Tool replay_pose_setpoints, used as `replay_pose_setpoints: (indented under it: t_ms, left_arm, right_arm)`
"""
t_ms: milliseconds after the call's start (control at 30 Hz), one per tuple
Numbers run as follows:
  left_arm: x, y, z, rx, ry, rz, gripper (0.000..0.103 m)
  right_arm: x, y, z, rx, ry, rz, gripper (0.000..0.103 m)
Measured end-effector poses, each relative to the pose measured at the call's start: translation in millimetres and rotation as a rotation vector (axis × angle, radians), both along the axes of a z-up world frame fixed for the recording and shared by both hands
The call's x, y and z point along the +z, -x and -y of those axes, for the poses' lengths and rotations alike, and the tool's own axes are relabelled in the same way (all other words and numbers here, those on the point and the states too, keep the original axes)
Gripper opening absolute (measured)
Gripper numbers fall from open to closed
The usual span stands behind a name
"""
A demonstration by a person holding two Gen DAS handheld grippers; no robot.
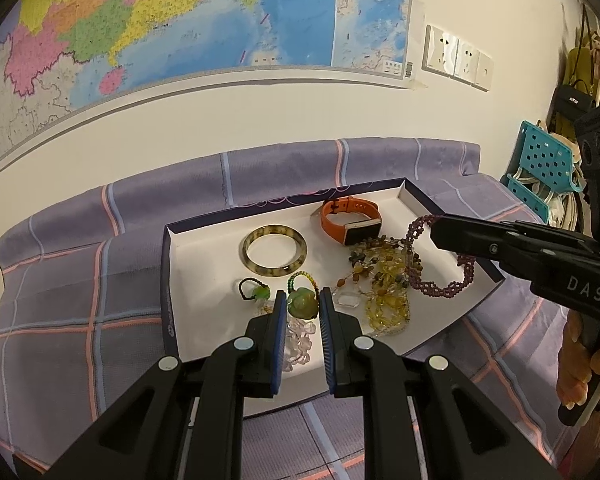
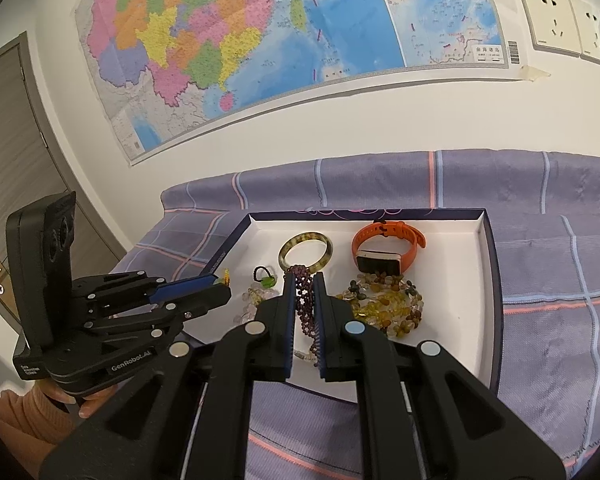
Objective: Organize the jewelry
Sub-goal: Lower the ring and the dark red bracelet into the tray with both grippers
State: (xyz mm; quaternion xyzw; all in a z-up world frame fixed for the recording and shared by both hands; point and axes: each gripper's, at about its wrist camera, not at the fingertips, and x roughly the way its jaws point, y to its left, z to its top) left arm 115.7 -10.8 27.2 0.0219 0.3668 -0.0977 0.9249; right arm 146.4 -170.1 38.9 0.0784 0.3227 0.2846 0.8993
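In right claw [image 2: 302,280], purple beaded necklace [image 2: 304,300]

Two close fisheye views along each tool's fingers, left from near-left, right from near-right, both facing the tray [image 1: 168,264] [image 2: 486,280] and wall map [image 1: 180,32] [image 2: 260,40].

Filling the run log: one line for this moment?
left gripper: shut on green pendant | right gripper: shut on purple bead necklace | both over white tray
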Motion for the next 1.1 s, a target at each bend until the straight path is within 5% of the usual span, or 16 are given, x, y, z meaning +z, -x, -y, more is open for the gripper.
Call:
replay_pose_setpoints:
  t_ms: [1100]
  left_arm:
    - [-15.1,-22.5,-5.2,0.051,0.002,-0.068,0.015]
  right_arm:
    - [-19.9,-26.3,-5.6,-0.008,-0.001,-0.073,0.009]
